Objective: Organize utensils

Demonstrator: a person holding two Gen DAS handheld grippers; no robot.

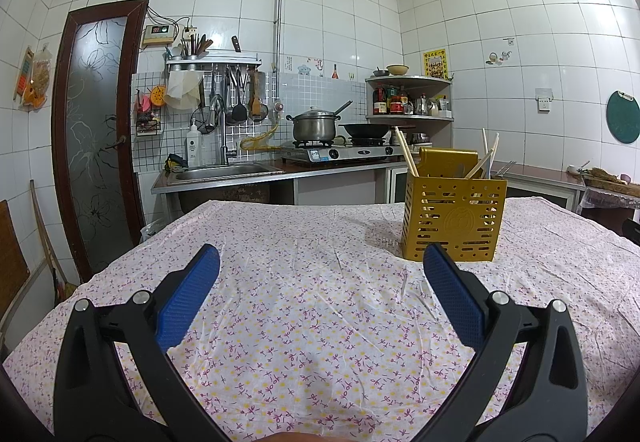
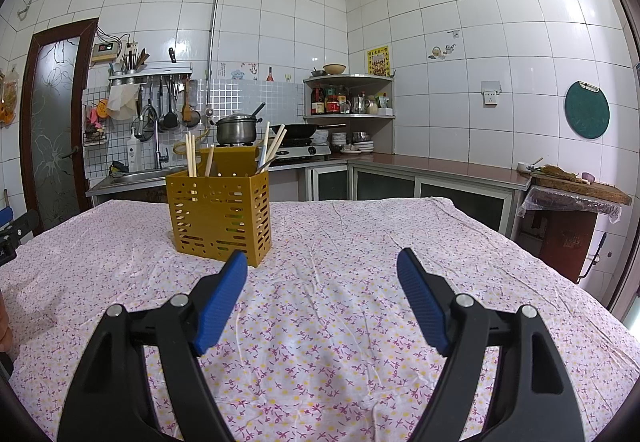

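A yellow perforated utensil holder [image 1: 454,220] stands upright on the floral tablecloth [image 1: 312,282]. Pale chopsticks [image 1: 406,154] stick out of it on both sides. My left gripper [image 1: 321,262] is open and empty, hovering above the cloth; the holder sits just beyond its right fingertip. In the right wrist view the holder [image 2: 220,210] stands ahead to the left with chopsticks [image 2: 192,158] and a grey-handled utensil in it. My right gripper [image 2: 322,266] is open and empty above the cloth [image 2: 340,322], its left fingertip close to the holder's front corner.
A kitchen counter with a sink [image 1: 220,172], a gas stove with a pot [image 1: 314,126] and a wok runs behind the table. A corner shelf [image 2: 348,98] holds bottles. A chopping block [image 2: 580,186] stands at the right. The left gripper's edge [image 2: 12,226] shows at far left.
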